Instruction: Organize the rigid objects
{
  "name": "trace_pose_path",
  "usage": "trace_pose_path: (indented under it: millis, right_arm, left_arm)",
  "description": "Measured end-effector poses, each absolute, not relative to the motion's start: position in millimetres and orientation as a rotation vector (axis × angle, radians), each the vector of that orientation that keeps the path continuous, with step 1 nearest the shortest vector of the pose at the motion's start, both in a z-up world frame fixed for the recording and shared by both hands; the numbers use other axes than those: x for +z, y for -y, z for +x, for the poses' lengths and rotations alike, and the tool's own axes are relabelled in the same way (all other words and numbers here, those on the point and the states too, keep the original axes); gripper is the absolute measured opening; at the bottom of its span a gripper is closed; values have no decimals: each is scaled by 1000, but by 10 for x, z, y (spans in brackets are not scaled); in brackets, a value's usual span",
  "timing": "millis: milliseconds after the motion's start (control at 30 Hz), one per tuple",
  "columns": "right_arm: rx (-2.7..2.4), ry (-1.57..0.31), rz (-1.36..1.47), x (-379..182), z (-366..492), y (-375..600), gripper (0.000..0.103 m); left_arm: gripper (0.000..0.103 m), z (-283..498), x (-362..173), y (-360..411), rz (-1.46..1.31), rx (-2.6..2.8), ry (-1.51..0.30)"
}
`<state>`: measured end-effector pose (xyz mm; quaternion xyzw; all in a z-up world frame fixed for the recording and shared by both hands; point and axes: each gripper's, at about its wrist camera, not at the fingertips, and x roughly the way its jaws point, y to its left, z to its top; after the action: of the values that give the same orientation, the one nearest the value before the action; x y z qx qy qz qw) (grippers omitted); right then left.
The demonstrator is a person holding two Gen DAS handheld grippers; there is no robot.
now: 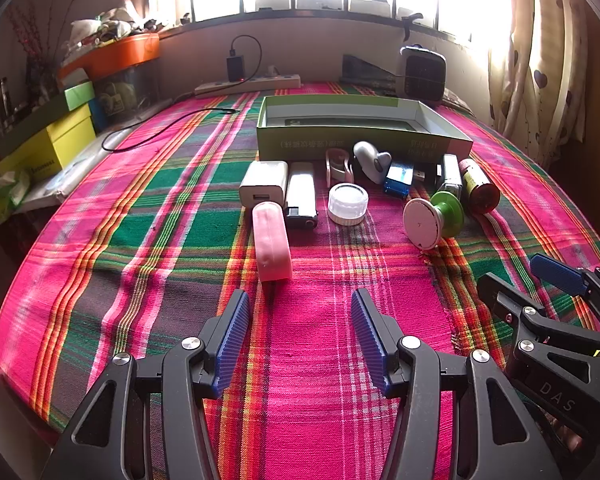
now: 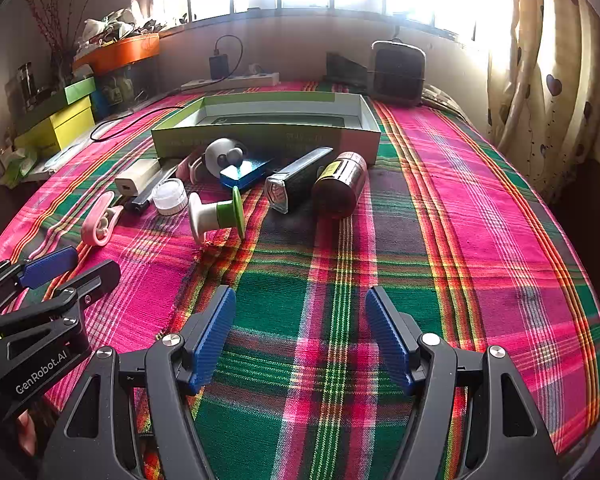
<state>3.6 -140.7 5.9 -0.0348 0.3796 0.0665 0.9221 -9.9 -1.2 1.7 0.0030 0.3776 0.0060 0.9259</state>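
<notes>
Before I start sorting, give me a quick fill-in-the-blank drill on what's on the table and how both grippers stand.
1. The green box holds ____ of the small items so far.
2. The item lying nearest the left gripper is coloured ____.
3. The jaws of the right gripper are ____ and hold nothing.
4. The white screw cap rests on the plaid ____.

Missing words: none; pink; open; cloth
</notes>
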Motion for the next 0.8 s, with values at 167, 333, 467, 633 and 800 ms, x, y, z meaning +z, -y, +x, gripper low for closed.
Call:
trace_pose_path:
  millis: [167, 333, 467, 633, 800]
  right_arm:
    - [136, -779, -71, 58, 35, 1404, 68]
    - [136, -779, -71, 59, 33, 1401, 68]
    - [136, -778, -71, 59, 32, 1402, 68]
    - [136, -778, -71, 58, 30, 1402, 68]
    - [136, -778, -71, 58, 32, 1402, 68]
  left_arm:
    - [52, -99, 18, 16, 6, 12, -775]
    - [52, -101, 16, 21, 7, 13, -774]
    - [52, -102, 14, 21, 7, 13, -775]
    - [52, -104, 11, 25, 8, 14, -774]
    - [52, -105, 13, 29, 9, 12, -778]
